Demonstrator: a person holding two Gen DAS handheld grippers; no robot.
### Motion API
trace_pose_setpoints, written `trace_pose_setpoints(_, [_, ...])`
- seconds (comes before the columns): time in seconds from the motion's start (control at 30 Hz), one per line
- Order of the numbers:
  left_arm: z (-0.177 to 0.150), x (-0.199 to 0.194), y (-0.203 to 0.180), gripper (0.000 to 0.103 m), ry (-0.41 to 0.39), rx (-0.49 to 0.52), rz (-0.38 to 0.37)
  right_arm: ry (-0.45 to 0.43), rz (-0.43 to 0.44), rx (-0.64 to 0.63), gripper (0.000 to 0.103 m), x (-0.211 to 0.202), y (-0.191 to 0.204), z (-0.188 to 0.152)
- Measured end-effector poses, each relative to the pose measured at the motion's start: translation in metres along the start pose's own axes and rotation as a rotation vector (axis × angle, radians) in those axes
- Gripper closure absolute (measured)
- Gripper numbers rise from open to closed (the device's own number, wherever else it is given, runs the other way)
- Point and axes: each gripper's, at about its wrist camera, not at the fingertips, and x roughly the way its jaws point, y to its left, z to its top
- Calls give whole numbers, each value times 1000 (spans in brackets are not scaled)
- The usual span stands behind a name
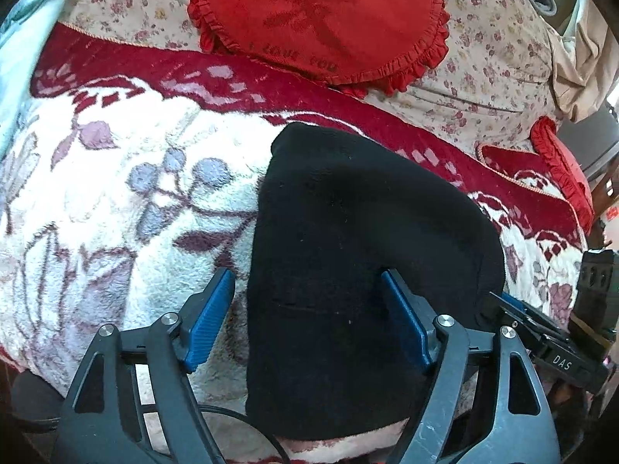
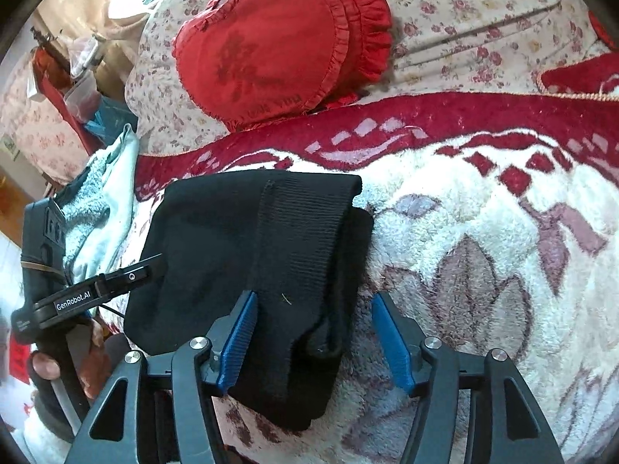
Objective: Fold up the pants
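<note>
The black pants [image 1: 340, 255] lie folded into a compact bundle on the white and red floral blanket [image 1: 116, 201]. My left gripper [image 1: 307, 290] is open, its blue fingers either side of the bundle's near left part. In the right wrist view the pants [image 2: 251, 239] show a ribbed waistband on top. My right gripper [image 2: 313, 309] is open, its fingers straddling the bundle's near right edge. The other gripper [image 2: 93, 294] shows at the left of that view, and at the right edge of the left wrist view [image 1: 549, 344].
A red frilled cushion [image 1: 321, 15] leans on the floral sofa back [image 1: 483, 58] behind the blanket. A second red cushion [image 1: 561, 162] lies at the right. A light blue towel [image 2: 100, 208] lies left of the pants.
</note>
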Motion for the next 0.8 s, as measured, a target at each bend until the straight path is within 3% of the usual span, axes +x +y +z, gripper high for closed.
trace_pose_setpoints(0.27, [2,13,0,10,15,-10,-44,1,90,43,36,13,-6,2])
trace_pose_setpoints(0.43, [1,15,-4,8,5,3,-38,-17,97,18,35,19,1,4])
trace_pose_setpoints(0.5, [0,13,-5,17,3,11,-57,-21,92,-1,44,17,5,5])
trace_pose_setpoints(0.53, [-1,12,-6,28,4,16,-71,-28,84,-13,49,15,6,5])
trace_pose_setpoints(0.67, [-3,1,-19,49,-37,60,-21,-51,56,-62,61,7,15,6])
trace_pose_setpoints(0.8, [0,-9,-26,58,-62,91,11,-76,31,-110,65,-2,25,10])
